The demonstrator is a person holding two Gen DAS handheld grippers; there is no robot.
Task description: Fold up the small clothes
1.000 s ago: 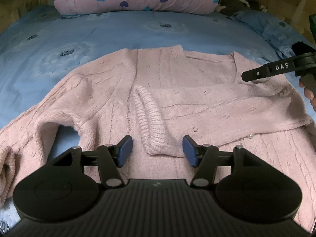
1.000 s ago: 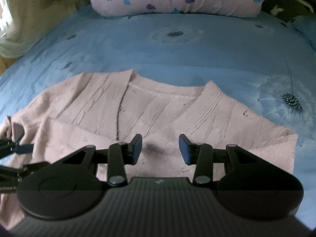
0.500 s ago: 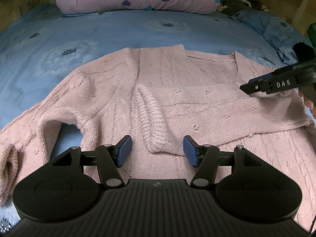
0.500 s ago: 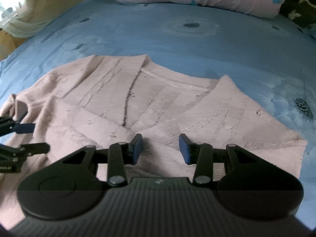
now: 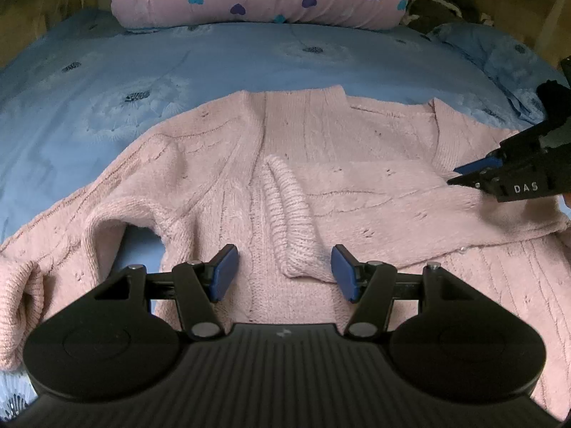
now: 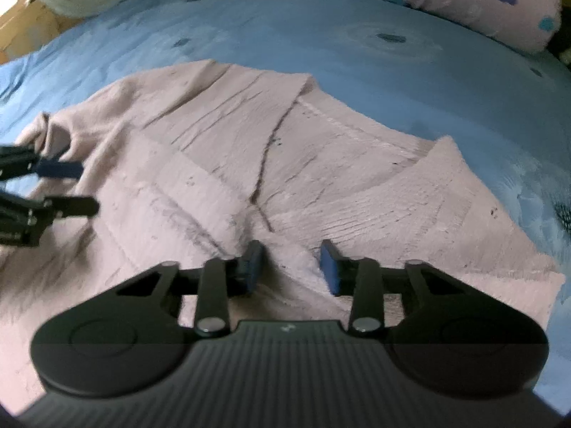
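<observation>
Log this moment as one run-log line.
left gripper: open above folded sleeve cuff | right gripper: closing on sweater fabric

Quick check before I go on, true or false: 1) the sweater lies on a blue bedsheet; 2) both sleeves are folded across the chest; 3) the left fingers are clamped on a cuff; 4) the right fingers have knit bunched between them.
1) True: the pink sweater lies on the blue bedsheet.
2) False: only one sleeve lies across the chest; the other sleeve is spread out sideways.
3) False: the left gripper is open, the cuff loose between its fingers.
4) True: the right gripper, just closing, has knit bunched between its fingers.
</observation>
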